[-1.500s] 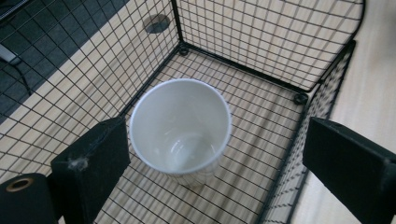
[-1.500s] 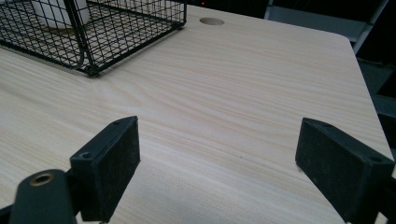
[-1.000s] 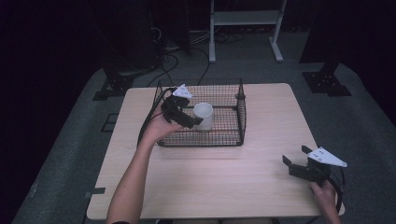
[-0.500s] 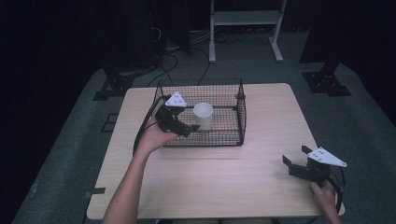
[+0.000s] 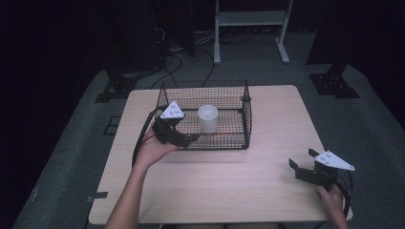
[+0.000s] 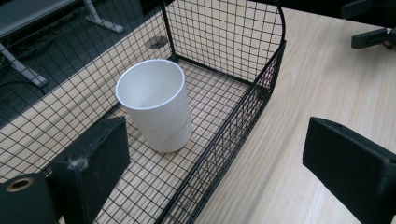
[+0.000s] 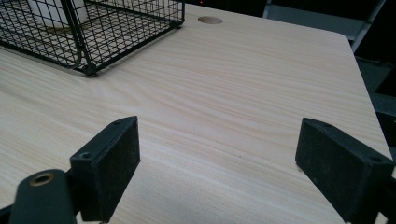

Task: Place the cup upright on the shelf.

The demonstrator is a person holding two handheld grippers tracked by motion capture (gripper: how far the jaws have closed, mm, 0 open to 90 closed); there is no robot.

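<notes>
Resting at the high view's lower right on the pale wooden table (image 5: 229,181), the right black two-jaw gripper (image 5: 300,161) gapes wide, holding nothing. Left of centre, the left black two-jaw gripper (image 5: 191,139) sits beside the black wire mesh basket (image 5: 248,121), jaws spread and empty. Farther up, the white plastic cup (image 5: 207,118) stands upright inside that basket.

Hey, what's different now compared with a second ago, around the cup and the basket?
The left claw, jaws open and empty, has drawn back from the white cup toward the near left corner of the wire basket. The cup stands upright in the basket as before. The right claw stayed put, open, over the table.
</notes>
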